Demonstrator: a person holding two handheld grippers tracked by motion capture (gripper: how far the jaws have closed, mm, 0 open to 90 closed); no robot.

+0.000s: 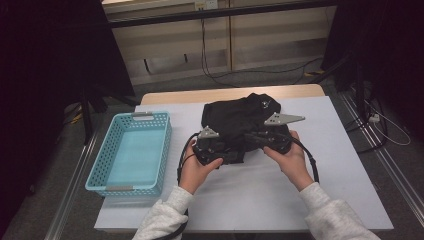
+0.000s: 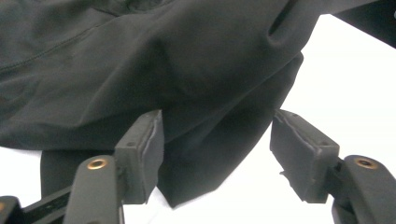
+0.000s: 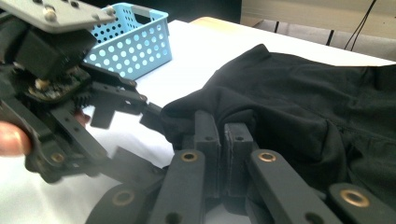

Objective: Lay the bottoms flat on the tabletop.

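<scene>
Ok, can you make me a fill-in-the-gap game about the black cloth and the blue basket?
1. The basket standing left of the black cloth is coloured ____.
2. The right gripper is shut on the black ____.
3. A corner of the cloth hangs between the pads of the left gripper, whose jaws stand ____.
4. Inside, the basket holds ____.

Missing words: blue; cloth; apart; nothing

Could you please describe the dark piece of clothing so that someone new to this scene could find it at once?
Start at the white sheet covering the table, with a blue basket at its left edge. Right of the basket, at the sheet's middle, lies a crumpled black garment. It is the only soft, dark cloth there, and both hand-held tools meet at its near edge.
</scene>
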